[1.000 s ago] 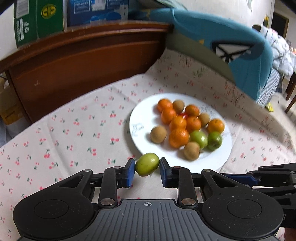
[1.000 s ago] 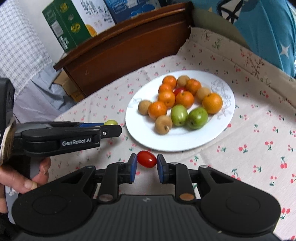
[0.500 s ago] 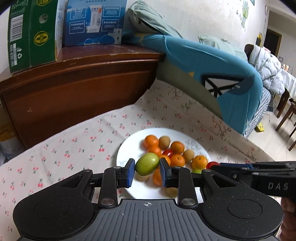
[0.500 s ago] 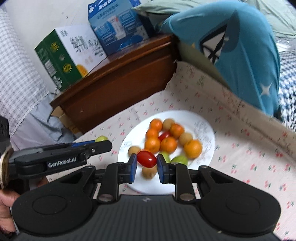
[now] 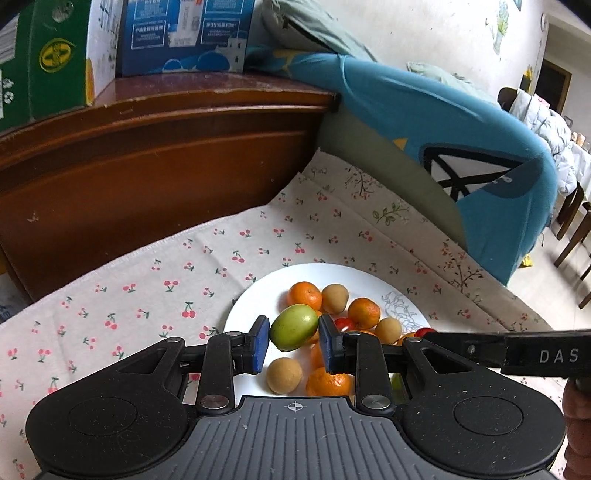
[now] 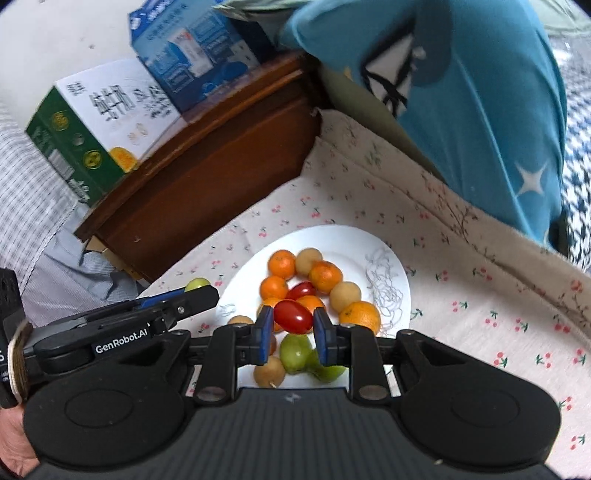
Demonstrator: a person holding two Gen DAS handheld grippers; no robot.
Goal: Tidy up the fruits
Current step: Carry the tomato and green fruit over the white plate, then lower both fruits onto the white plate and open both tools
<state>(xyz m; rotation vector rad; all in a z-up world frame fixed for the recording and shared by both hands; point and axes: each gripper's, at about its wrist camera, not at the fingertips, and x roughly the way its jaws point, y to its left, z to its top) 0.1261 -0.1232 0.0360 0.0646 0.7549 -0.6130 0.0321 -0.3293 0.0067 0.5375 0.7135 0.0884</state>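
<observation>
My left gripper (image 5: pixel 293 345) is shut on a green jujube-like fruit (image 5: pixel 294 327) and holds it in the air above the near-left part of the white plate (image 5: pixel 247 299). My right gripper (image 6: pixel 293 332) is shut on a red cherry tomato (image 6: pixel 293 316), held above the plate (image 6: pixel 388 266). The plate carries several oranges (image 6: pixel 282 263), brown round fruits (image 6: pixel 345 293), green fruits (image 6: pixel 295 352) and another cherry tomato (image 6: pixel 300 290). The left gripper shows at the left of the right wrist view (image 6: pixel 192 295), the right gripper at the right of the left wrist view (image 5: pixel 424 332).
The plate rests on a cherry-print cloth (image 5: pixel 147 280). A dark wooden headboard (image 5: pixel 147 155) with a green box (image 5: pixel 48 62) and a blue box (image 5: pixel 184 33) stands behind. A blue cushion (image 5: pixel 480 155) lies at the right.
Both grippers have lifted further with their fruits and the view has tilted up; the plate now sits lower in both views. Both grips are unchanged.
</observation>
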